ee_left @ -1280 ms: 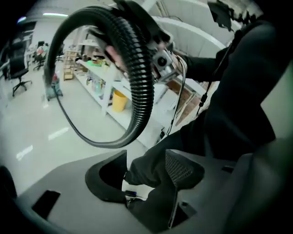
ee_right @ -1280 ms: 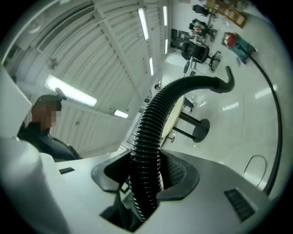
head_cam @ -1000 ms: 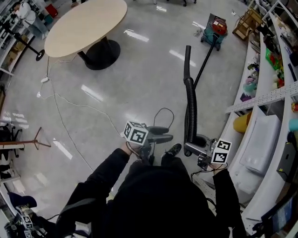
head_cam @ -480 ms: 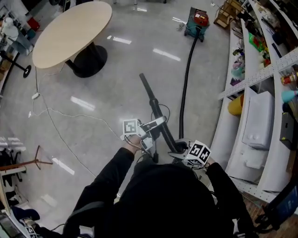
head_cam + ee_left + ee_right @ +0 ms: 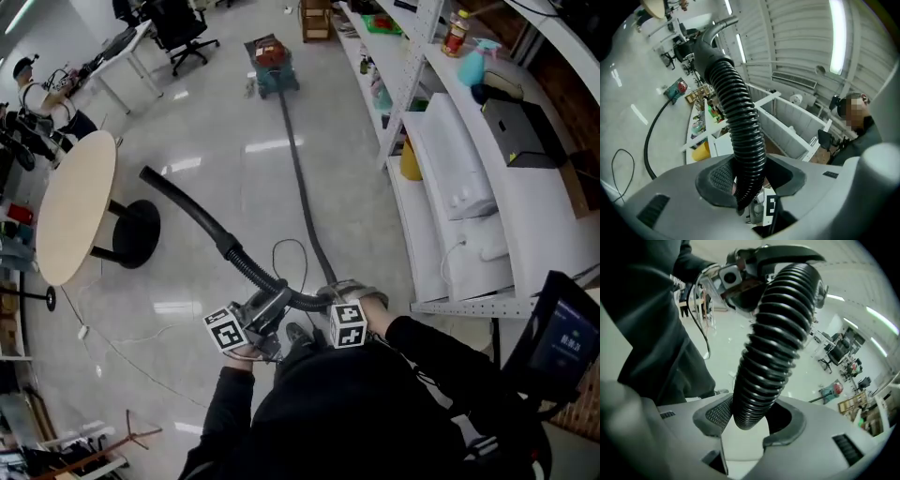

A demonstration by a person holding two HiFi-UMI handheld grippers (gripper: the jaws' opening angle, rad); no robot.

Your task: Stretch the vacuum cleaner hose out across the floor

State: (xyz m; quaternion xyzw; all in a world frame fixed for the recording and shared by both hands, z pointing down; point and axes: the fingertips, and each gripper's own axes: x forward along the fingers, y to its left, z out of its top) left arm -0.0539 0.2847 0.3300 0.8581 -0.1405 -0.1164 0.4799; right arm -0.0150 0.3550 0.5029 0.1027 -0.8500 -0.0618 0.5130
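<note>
Left gripper view: left gripper [image 5: 750, 180] is clamped on the ribbed hose [image 5: 740, 117] — its jaws have just been closing, and the corrugated section sits between the pads. Right gripper view: right gripper [image 5: 750, 423] is also clenched on the same hose, a little further along. The left gripper shows near the top of that frame.

Head view: both grippers sit close together in front of the person's torso, with a short low curve of hose bridging them. From the left gripper the ribbed part climbs up-left into a rigid black wand [image 5: 183, 199]. The wand is held in the air, its free end towards the round table [image 5: 75, 202]. From the right gripper the hose drops to the floor [image 5: 216, 122] and runs near-straight to the vacuum cleaner [image 5: 269, 58] — teal body, red top, well away by the white shelving [image 5: 450, 169]. A thin black cable [image 5: 281, 248] loops on the floor just beside the hose, near the person's shoe [image 5: 298, 333].
</note>
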